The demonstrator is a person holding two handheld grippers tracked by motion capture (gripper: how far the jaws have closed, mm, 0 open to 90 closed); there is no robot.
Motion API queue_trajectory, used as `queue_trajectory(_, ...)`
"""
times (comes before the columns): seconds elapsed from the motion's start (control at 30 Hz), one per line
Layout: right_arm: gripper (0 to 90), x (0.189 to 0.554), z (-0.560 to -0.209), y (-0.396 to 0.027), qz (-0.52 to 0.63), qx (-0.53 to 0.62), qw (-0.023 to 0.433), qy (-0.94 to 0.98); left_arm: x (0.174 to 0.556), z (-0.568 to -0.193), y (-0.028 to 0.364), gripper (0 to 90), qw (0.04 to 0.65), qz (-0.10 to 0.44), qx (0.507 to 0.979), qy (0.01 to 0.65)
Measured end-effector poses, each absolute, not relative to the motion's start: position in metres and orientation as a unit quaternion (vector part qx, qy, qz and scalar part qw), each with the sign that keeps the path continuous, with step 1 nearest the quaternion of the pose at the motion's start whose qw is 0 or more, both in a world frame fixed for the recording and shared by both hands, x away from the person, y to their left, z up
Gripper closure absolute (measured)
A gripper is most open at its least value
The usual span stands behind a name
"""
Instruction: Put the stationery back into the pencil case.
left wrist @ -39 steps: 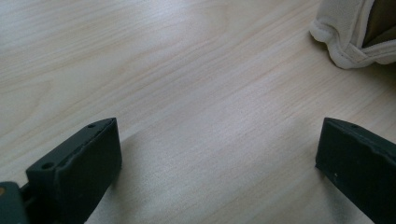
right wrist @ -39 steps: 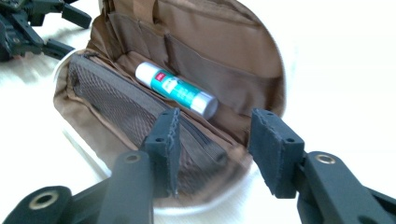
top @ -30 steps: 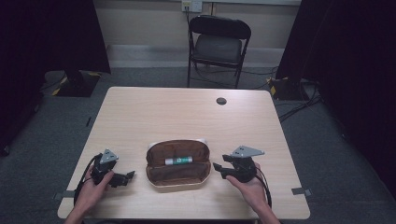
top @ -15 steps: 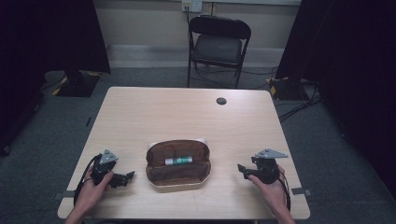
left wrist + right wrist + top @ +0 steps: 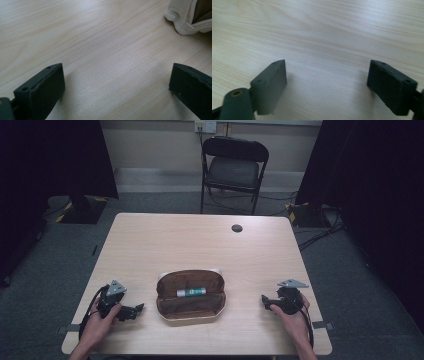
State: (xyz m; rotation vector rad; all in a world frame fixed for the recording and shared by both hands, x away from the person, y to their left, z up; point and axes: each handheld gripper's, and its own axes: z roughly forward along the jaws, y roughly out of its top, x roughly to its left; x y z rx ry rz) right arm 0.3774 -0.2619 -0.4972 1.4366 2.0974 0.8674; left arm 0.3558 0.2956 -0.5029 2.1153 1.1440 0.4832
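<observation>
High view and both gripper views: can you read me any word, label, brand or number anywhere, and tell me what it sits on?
Nothing can be read.
Tube in the open brown case: it has a green band and a white part, and any print on it is too small and blurred to read.
Wall plate above the folding chair: no legible marking.
Wooden table in both gripper views: bare grain, no text.

The table (image 5: 200, 245) is pale matt wood grain (smooth), while the open case (image 5: 190, 307) shows soft cloth edging.
</observation>
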Motion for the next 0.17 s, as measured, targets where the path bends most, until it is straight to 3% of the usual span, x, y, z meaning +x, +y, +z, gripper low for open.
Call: queue_trajectory(0.17,12.5,0.3774,-0.5001,-0.2628,0.327,0.514,0.232,0.758,0.3557,-0.5029,0.2956,0.0,0.337,0.186,0.812,0.439)
